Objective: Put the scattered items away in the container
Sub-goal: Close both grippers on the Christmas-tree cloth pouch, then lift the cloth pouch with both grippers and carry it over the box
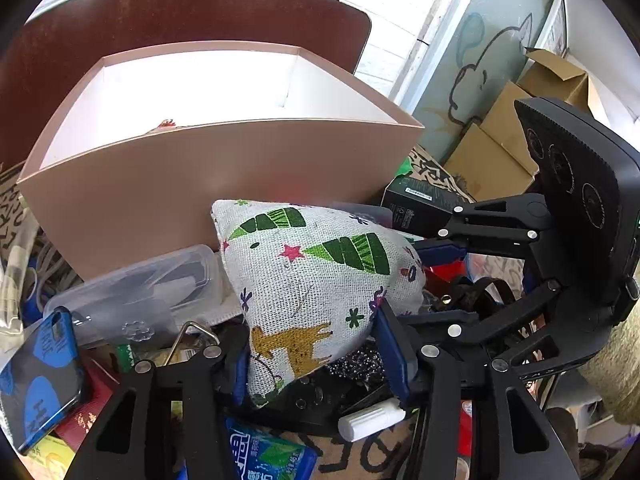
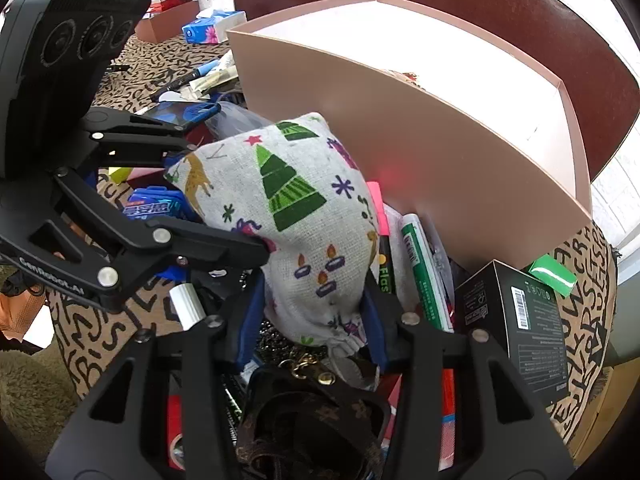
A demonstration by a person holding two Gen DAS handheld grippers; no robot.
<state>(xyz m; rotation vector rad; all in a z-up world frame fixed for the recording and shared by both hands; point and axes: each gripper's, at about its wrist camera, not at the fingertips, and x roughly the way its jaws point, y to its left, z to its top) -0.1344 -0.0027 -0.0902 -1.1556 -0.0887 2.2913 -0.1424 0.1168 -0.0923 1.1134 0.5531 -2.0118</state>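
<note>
A white cloth pouch [image 1: 316, 280] printed with green trees and a deer is held between both grippers just in front of the pink box [image 1: 224, 176]. My left gripper [image 1: 312, 344] is shut on its lower corner. My right gripper [image 2: 316, 312] is shut on its gathered end; the pouch [image 2: 296, 208] also shows in the right wrist view beside the pink box [image 2: 420, 148]. The box is open on top, its inside mostly washed out by light. The right gripper's body [image 1: 532, 240] shows in the left wrist view.
Clutter lies all around: a clear plastic case [image 1: 136, 292], a blue phone [image 1: 40, 380], a white tube [image 1: 372, 420], a black carton [image 2: 516, 320], a green-white tube [image 2: 424, 276], a brown patterned strap [image 2: 312, 412]. Cardboard boxes [image 1: 500, 144] stand at the right.
</note>
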